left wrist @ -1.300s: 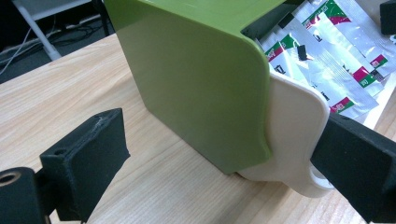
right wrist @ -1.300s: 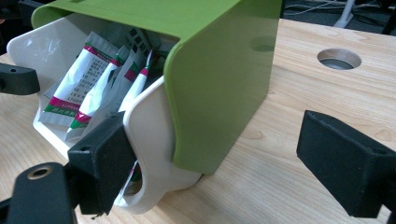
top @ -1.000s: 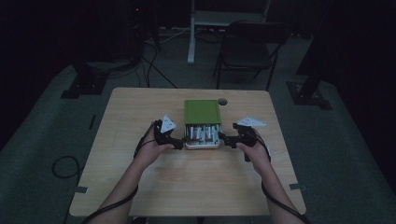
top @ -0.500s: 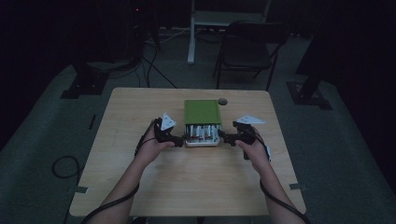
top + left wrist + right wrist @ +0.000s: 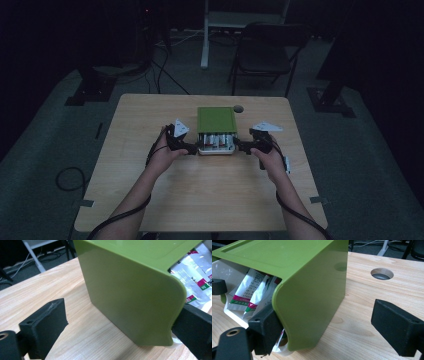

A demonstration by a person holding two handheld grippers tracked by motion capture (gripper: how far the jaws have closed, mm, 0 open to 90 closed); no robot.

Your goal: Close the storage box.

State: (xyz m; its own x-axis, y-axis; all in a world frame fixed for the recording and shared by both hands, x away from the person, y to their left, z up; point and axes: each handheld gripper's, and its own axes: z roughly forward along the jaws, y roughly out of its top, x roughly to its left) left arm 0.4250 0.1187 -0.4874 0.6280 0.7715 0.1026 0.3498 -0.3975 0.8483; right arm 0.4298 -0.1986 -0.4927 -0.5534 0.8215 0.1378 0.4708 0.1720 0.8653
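Observation:
A green box stands mid-table, and a white drawer full of foil packets is slid partly out of it toward me. My left gripper is open at the drawer's left front corner. In the left gripper view the green box wall sits between the spread jaws of the left gripper. My right gripper is open at the right front corner. In the right gripper view the right gripper straddles the green box corner, with one jaw tucked under the cover beside the packets.
The wooden table has a round cable hole just behind the box's right corner. A dark chair and a white stand are on the floor beyond the far edge. Cables trail from both grippers down past my forearms.
Both hands have crept slightly forward at the drawer's corners. The box and the drawer hold their place.

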